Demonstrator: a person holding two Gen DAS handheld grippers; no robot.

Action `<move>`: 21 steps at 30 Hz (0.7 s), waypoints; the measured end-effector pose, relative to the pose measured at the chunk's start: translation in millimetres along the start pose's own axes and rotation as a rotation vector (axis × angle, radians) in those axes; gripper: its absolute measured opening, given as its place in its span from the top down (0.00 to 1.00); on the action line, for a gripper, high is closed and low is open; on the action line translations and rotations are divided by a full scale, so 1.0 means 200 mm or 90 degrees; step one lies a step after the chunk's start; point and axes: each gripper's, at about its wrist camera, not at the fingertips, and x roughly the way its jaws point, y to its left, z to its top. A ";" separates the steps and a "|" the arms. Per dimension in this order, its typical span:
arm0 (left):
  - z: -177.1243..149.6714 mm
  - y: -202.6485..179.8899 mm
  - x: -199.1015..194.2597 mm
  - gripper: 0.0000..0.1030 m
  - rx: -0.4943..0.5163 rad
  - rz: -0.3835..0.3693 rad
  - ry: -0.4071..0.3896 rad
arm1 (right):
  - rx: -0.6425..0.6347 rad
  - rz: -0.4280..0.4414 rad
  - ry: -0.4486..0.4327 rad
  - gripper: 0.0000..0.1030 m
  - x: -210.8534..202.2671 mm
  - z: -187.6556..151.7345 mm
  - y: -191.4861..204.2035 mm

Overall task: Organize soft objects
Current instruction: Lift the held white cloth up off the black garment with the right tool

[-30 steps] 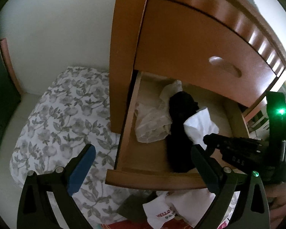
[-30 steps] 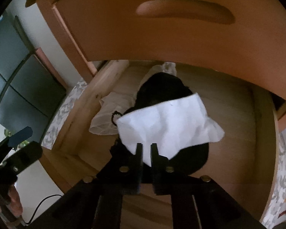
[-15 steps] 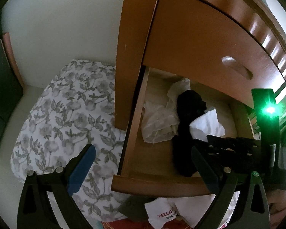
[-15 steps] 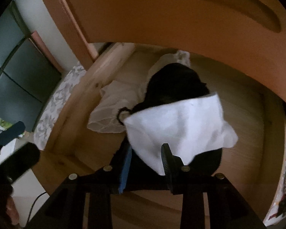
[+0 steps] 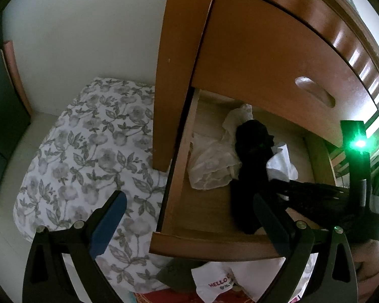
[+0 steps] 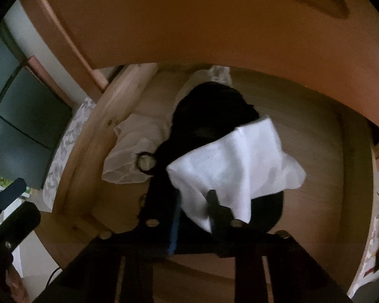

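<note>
An open wooden drawer (image 5: pixel 214 247) (image 6: pixel 93 151) holds a black garment (image 5: pixel 250 156) (image 6: pixel 209 111), a sheer white garment (image 5: pixel 209 164) (image 6: pixel 128 151) and a white cloth (image 6: pixel 240 161) (image 5: pixel 283 164) lying on the black one. My right gripper (image 6: pixel 193 202) is open, its jaws either side of the white cloth's near edge, just above the drawer. My left gripper (image 5: pixel 189 217) is open and empty in front of the drawer's left corner. The right gripper's body shows in the left wrist view (image 5: pixel 328 197).
A floral bedsheet (image 5: pixel 88 151) lies left of the drawer. A white item with "HELLO" print (image 5: pixel 219 280) and a dark cloth (image 5: pixel 174 272) lie below the drawer front. The closed upper drawer (image 5: pixel 278 63) overhangs. A dark cabinet (image 6: pixel 20 116) stands at left.
My right gripper was shut on the white cloth and has opened, leaving the cloth on the black garment. My left gripper has drifted slightly left and back.
</note>
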 end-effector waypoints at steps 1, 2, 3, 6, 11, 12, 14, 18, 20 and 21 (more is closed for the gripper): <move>0.00 0.00 0.00 0.03 0.001 -0.002 -0.001 | 0.007 0.002 -0.003 0.88 -0.01 0.00 -0.03; 0.00 -0.01 0.00 0.03 0.003 -0.004 -0.001 | 0.016 0.011 -0.007 0.89 -0.02 0.00 -0.05; 0.00 -0.01 -0.01 0.03 0.005 -0.006 -0.001 | 0.025 0.021 -0.011 0.91 -0.04 -0.01 -0.08; 0.00 -0.03 -0.01 0.03 0.012 -0.008 0.001 | 0.038 0.032 -0.025 0.92 -0.08 -0.03 -0.14; 0.02 -0.09 0.01 0.03 0.036 -0.022 0.011 | 0.059 0.044 -0.044 0.93 -0.16 -0.06 -0.24; 0.02 -0.11 0.01 0.03 0.043 -0.023 0.014 | 0.061 0.046 -0.048 0.93 -0.17 -0.07 -0.25; 0.04 -0.14 0.02 0.03 0.060 -0.026 0.023 | 0.070 0.051 -0.060 0.93 -0.22 -0.09 -0.30; 0.08 -0.19 0.06 0.03 0.086 -0.042 0.045 | 0.091 0.057 -0.081 0.93 -0.29 -0.14 -0.41; 0.10 -0.23 0.08 0.03 0.101 -0.052 0.054 | 0.104 0.059 -0.090 0.93 -0.33 -0.16 -0.46; 0.11 -0.25 0.09 0.03 0.103 -0.058 0.058 | 0.110 0.060 -0.096 0.93 -0.36 -0.17 -0.49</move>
